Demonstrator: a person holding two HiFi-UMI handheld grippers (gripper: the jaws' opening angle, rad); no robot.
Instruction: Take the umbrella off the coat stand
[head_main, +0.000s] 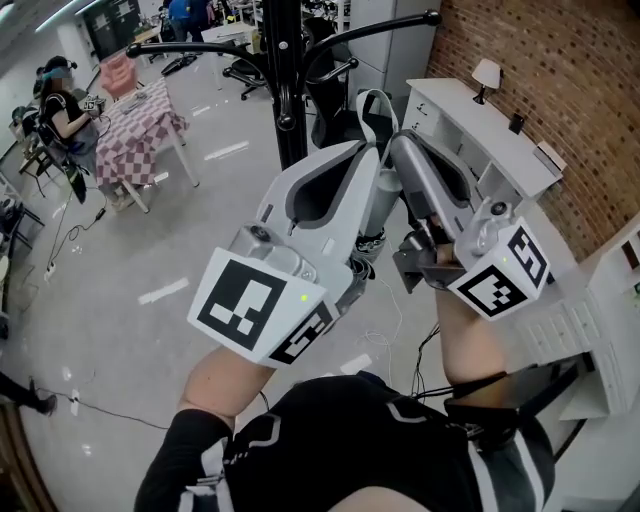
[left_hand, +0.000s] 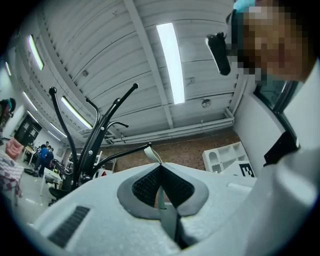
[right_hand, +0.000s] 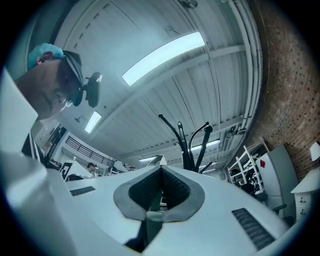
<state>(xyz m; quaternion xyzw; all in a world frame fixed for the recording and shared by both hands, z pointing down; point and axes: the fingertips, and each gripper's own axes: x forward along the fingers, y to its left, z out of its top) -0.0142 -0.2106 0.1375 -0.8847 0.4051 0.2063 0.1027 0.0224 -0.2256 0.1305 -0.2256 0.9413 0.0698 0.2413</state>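
Note:
The black coat stand rises just beyond both grippers and also shows in the left gripper view and the right gripper view. A pale strap loop arches above the two gripper tips. My left gripper is shut, with the strap's end poking out at its tip. My right gripper is shut too, with a pale strip of strap at its tip. A dark bundle, apparently the folded umbrella, hangs low between the grippers, mostly hidden.
A white cabinet with a small lamp stands against the brick wall on the right, with a white shelf unit nearer. To the left are a checked-cloth table and a seated person. Cables lie on the floor.

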